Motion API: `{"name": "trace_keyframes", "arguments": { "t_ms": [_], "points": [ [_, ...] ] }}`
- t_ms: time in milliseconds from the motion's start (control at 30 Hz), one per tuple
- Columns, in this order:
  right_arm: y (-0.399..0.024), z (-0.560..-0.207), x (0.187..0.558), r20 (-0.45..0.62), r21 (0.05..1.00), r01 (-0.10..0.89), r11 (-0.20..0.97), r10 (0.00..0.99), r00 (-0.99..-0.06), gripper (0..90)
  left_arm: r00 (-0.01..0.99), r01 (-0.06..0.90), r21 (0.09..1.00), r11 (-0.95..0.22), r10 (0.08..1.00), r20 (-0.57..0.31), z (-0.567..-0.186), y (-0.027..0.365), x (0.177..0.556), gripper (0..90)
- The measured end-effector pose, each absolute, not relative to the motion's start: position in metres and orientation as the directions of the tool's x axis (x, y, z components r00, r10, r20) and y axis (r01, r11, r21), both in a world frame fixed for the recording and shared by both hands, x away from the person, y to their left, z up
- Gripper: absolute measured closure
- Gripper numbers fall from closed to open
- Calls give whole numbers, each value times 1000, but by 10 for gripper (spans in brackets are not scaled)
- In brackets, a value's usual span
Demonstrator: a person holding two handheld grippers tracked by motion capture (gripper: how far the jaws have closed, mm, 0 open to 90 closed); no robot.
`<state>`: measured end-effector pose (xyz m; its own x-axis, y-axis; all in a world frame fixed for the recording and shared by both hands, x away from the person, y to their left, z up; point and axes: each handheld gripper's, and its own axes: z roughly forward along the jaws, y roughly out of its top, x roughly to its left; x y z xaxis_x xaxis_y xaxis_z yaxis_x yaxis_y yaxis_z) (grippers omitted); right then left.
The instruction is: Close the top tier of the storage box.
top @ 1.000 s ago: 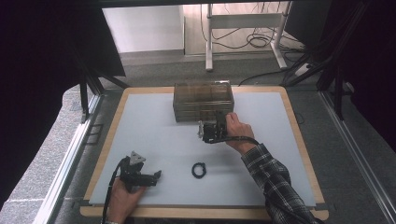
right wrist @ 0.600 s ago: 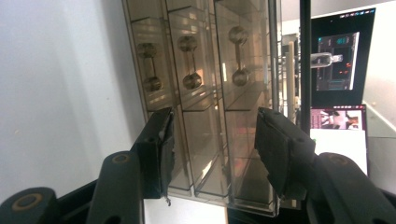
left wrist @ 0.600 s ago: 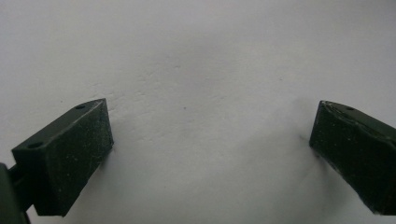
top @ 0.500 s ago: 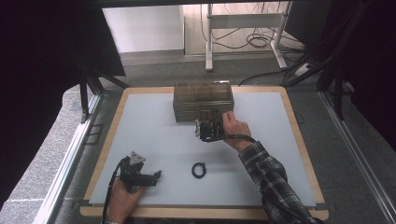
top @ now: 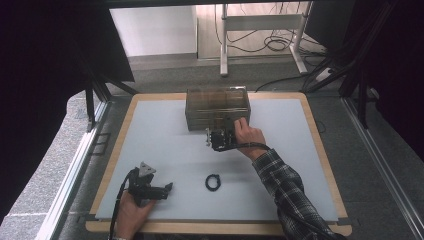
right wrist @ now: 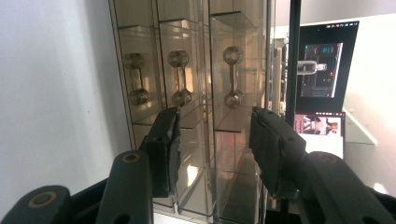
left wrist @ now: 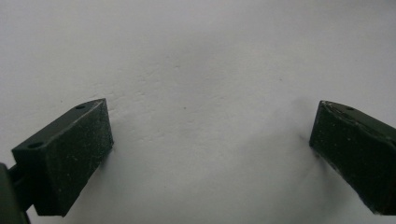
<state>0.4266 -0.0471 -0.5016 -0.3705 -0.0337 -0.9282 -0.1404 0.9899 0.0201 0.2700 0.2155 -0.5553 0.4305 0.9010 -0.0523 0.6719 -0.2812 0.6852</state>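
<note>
A clear brown drawer cabinet (top: 217, 102) stands at the back middle of the white mat. In the right gripper view its drawer fronts (right wrist: 187, 60) run sideways, each with a dumbbell-shaped handle (right wrist: 232, 77). My right gripper (top: 220, 138) is held close in front of the cabinet, pointing at it. Its jaws (right wrist: 215, 149) stand partly open and have just been closing; the handles lie beyond the tips and nothing is pressed between the pads. My left gripper (top: 167, 188) rests on the mat at the front left, its jaws (left wrist: 210, 154) wide apart over bare white surface.
A small black ring (top: 213, 181) lies on the mat (top: 165, 145) in front of the right hand. The mat sits on a wood-edged board (top: 320, 150). A monitor (right wrist: 327, 70) glows beyond the cabinet in the right gripper view. Metal rails run along both sides of the table.
The right hand has shifted a little to the left along the cabinet's front. The left hand and the black ring have not moved.
</note>
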Motion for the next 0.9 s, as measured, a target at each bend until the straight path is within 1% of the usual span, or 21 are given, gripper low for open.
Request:
{"name": "trace_keyframes", "arguments": {
  "t_ms": [200,233,500,533,600,700,800,900],
  "points": [
    [-45,-504,429,-932,8,-133,991,-41,-359,570,431,672,685,-281,901,-52,-555,215,270,0],
    [-44,-504,430,-935,6,-132,991,-41,-351,591,430,672,685,-281,901,-53,-555,215,270,0],
    [-40,-505,433,-944,2,-132,991,-41,-328,630,430,672,685,-281,901,-53,-555,215,270,0],
    [-40,-507,435,-951,-2,-137,991,-44,-306,649,431,672,685,-281,901,-52,-555,215,270,0],
    [-40,-507,437,-947,-10,-132,991,-52,-318,663,430,672,685,-281,901,-53,-555,215,270,0],
    [-39,-507,438,-952,-21,-120,993,-56,-302,686,431,672,685,-281,901,-53,-555,215,270,0],
    [-39,-508,439,-953,-11,-128,992,-50,-299,710,430,672,685,-281,901,-53,-555,215,270,0],
    [-39,-508,439,-956,-14,-134,991,-53,-288,753,430,672,685,-281,901,-53,-555,215,270,0]
  ]
}}
